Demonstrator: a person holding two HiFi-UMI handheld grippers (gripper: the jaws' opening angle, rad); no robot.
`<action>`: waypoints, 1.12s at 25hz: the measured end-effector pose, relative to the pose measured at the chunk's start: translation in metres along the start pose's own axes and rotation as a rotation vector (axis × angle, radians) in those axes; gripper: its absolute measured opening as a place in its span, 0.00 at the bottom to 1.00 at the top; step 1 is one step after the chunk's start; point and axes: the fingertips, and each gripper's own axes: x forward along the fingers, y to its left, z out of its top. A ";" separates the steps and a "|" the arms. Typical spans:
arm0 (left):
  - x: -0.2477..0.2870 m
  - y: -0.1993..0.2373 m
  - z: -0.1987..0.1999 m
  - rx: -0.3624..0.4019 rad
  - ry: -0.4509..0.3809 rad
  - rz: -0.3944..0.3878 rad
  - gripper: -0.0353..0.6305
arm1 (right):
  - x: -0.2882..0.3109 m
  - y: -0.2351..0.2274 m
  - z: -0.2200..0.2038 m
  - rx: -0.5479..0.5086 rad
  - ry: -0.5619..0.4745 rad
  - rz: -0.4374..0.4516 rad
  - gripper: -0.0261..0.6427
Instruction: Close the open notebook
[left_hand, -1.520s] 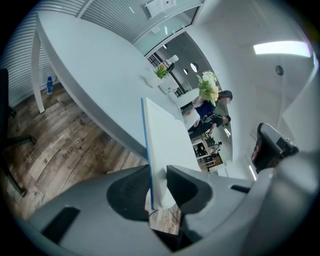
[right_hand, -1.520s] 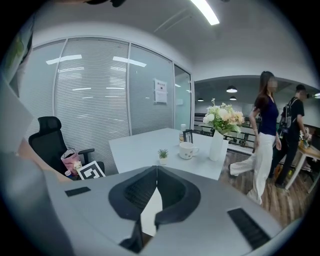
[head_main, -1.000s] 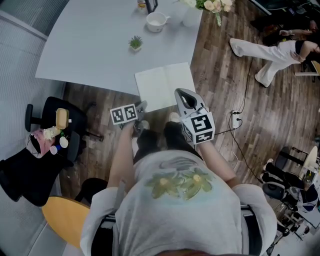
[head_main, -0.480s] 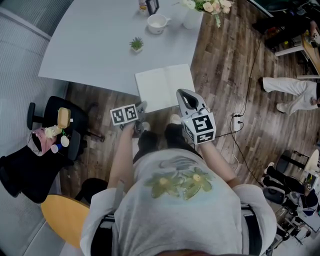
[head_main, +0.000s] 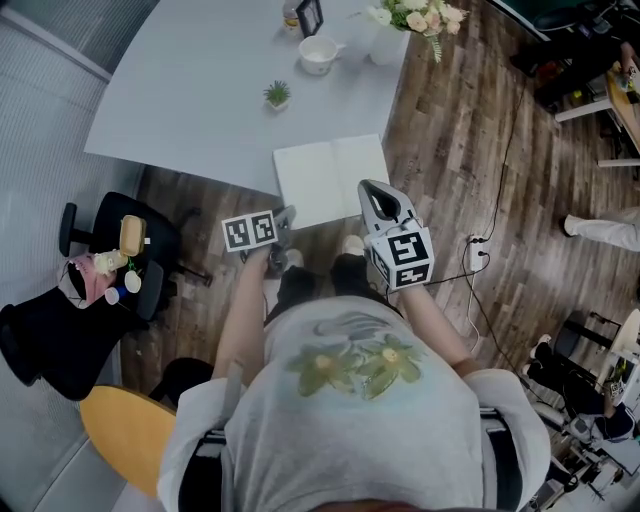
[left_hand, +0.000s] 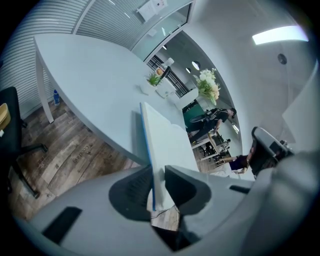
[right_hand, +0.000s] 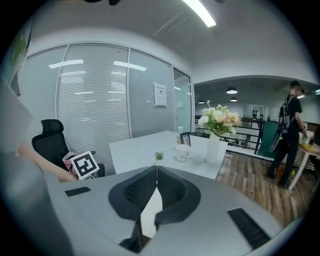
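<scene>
Two grippers in view | white paper notebook (head_main: 332, 178) lies open, overhanging the near edge of the pale grey table (head_main: 200, 100) | your left gripper (left_hand: 159, 186) pinches its left near edge, jaws narrow | your right gripper (right_hand: 156, 172) closed, empty | step: grasp made | next, likely: fold the left half rightward.

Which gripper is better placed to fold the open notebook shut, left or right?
Left. The left gripper clamps the near edge of the notebook, so it could probably swing that half over. The right gripper is shut on nothing.

You're in an office: a large meeting table (head_main: 190, 90), a black swivel chair (right_hand: 49, 142), blind-covered glass partitions (right_hand: 95, 95).
</scene>
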 end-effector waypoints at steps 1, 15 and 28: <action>-0.001 -0.001 0.000 0.001 0.002 0.002 0.17 | -0.001 -0.001 0.001 -0.001 -0.003 -0.001 0.07; -0.011 -0.020 0.007 0.021 -0.014 0.019 0.16 | -0.009 -0.016 -0.001 -0.003 -0.008 -0.016 0.07; -0.017 -0.044 0.015 0.039 -0.029 0.029 0.14 | -0.016 -0.030 0.001 0.010 -0.025 -0.028 0.07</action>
